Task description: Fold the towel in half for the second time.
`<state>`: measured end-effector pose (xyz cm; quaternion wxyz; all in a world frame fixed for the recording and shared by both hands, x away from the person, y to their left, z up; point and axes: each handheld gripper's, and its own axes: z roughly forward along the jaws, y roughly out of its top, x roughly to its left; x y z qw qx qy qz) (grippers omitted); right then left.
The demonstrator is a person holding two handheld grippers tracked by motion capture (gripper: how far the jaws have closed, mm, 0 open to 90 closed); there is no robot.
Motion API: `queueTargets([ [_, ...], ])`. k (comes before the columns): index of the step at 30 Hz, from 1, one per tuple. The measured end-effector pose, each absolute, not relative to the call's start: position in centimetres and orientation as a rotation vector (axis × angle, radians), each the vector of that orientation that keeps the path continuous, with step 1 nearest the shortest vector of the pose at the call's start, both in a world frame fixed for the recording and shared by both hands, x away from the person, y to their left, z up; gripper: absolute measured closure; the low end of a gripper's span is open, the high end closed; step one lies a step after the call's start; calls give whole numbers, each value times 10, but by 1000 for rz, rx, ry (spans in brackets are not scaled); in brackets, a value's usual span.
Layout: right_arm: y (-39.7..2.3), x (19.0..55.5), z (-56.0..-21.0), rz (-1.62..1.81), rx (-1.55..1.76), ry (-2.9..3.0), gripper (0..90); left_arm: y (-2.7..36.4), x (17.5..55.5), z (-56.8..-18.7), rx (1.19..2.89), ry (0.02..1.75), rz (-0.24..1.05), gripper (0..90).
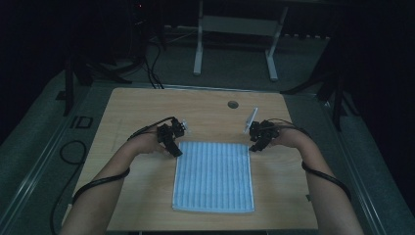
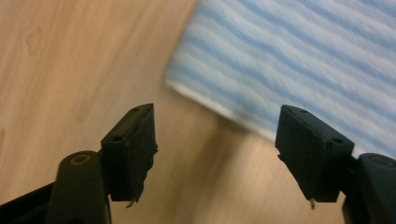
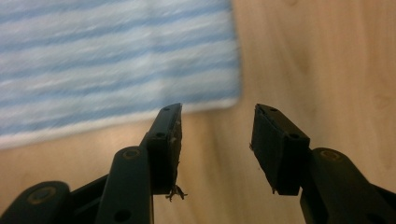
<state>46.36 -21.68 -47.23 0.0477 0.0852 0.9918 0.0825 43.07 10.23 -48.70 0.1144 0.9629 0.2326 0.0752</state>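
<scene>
A blue and white striped towel [image 1: 214, 176] lies flat in the middle of the wooden table [image 1: 137, 107]. My left gripper [image 1: 176, 151] hovers at the towel's far left corner, jaws open and empty. In the left gripper view that gripper [image 2: 217, 149] points at bare wood just off the towel [image 2: 299, 60] corner. My right gripper [image 1: 254, 146] is at the far right corner, also open with nothing between its pads. In the right gripper view that gripper [image 3: 217, 140] sits just beyond the towel [image 3: 116, 65] edge, over wood.
A round cable hole [image 1: 233, 104] sits near the table's far edge. Black cables [image 1: 93, 183] trail from both grippers along the forearms. A white desk frame [image 1: 235, 39] stands on the floor beyond the table, and the surrounding room is dark.
</scene>
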Motion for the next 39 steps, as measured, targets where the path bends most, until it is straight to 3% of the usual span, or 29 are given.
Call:
queueTargets([
  [6,-202,481,-484,218,296,3018,555,89,457,-490,2817,674,257,313],
  [14,-193,488,-505,166,299,3070,564,84,469,-503,2814,683,211,353],
  [28,-191,492,-514,86,342,3138,761,81,469,-517,2902,557,110,612],
  [34,-187,489,-514,55,306,3140,841,78,465,-517,2906,538,62,832],
  [39,-185,489,-511,37,307,3096,846,81,468,-516,2886,597,87,852],
])
